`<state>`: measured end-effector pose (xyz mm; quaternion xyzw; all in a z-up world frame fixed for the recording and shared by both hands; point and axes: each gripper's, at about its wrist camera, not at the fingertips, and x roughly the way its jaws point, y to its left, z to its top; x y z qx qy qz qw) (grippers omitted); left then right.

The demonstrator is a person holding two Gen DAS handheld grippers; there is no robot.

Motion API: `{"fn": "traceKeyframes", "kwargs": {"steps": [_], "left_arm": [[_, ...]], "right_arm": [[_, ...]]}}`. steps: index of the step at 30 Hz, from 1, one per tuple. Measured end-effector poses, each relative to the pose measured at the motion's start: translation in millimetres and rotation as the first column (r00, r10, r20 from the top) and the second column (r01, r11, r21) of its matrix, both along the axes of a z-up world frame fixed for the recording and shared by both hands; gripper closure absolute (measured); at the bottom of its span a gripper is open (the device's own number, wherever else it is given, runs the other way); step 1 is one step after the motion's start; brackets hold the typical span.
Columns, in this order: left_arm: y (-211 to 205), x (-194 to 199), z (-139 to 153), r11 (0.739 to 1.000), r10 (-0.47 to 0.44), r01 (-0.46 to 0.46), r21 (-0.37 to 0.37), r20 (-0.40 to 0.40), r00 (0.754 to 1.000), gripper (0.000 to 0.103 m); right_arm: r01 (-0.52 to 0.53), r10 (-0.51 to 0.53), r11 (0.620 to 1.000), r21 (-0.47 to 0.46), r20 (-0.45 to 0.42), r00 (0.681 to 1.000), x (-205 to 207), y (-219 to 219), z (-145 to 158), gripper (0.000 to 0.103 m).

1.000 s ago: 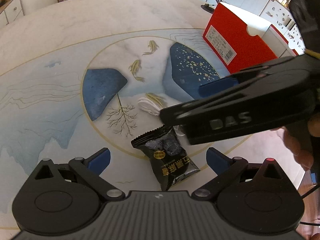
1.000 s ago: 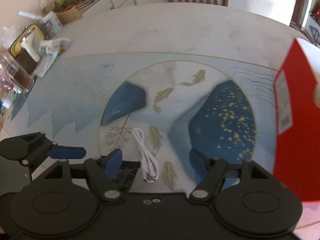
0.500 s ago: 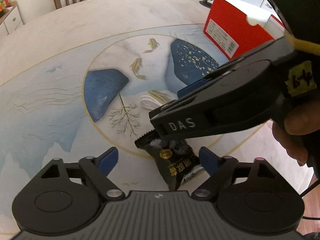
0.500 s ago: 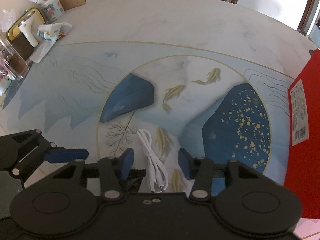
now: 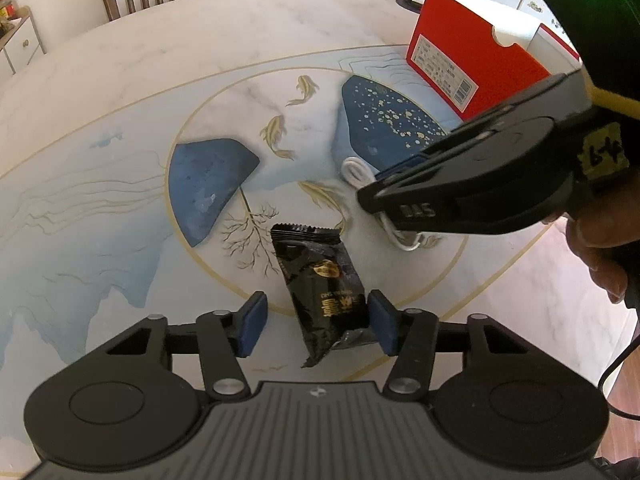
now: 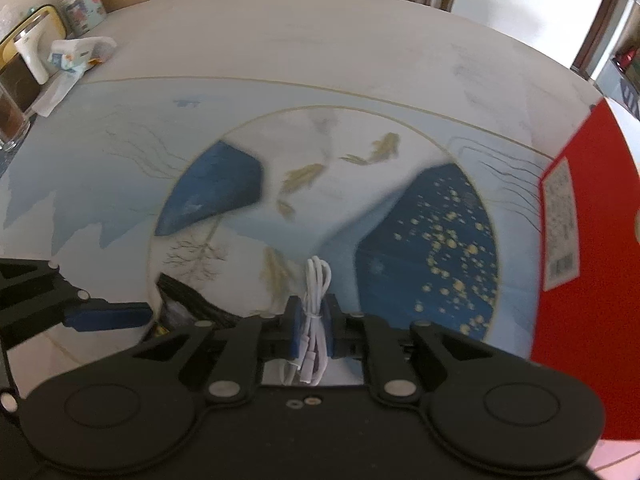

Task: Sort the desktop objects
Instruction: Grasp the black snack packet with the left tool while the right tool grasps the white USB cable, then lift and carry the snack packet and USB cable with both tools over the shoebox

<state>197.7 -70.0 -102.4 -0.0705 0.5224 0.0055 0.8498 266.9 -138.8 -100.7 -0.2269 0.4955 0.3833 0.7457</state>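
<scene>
right hand-held gripper (image 6: 311,326) clamping white cable (image 6: 316,304)

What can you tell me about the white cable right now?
The white cable is a thin, smooth, plastic-looking cord, folded into a narrow bundle with a small tie around its middle. The right gripper is shut on it, blue pads pressing both sides. Its looped end points away over the painted table; its plug ends hang toward the camera. In the left wrist view, the gripper hides most of it.
</scene>
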Motion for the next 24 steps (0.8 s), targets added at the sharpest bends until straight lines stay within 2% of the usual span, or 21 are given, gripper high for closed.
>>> {"fn": "traceKeyframes", "kwargs": {"steps": [2,4,5,6,14,24], "left_arm": [[0,0,1,1.000,0.000,0.000,0.004,0.001,1.000,0.050],[0,1,1,1.000,-0.006,0.006,0.002,0.006,1.000,0.056],[0,1,2,1.000,-0.010,0.010,-0.007,0.006,1.000,0.062],[1,1,2,1.000,-0.012,0.012,-0.014,0.005,1.000,0.063],[3,1,2,0.999,-0.003,0.004,-0.041,0.005,1.000,0.068],[8,0,3,0.997,0.015,-0.015,-0.070,0.005,1.000,0.069]], "right_arm": [[0.014,-0.014,1.000,0.004,-0.004,1.000,2,-5,-1,0.092],[0.023,-0.023,1.000,0.009,-0.010,1.000,3,-9,-1,0.093],[0.026,-0.026,1.000,0.011,-0.012,1.000,3,-10,-1,0.093],[0.030,-0.030,0.999,0.015,-0.015,0.999,3,-11,-1,0.093],[0.069,-0.067,0.997,0.040,-0.051,0.996,3,-25,-1,0.094],[0.089,-0.085,0.994,0.062,-0.064,0.994,-2,-40,7,0.094]]}}
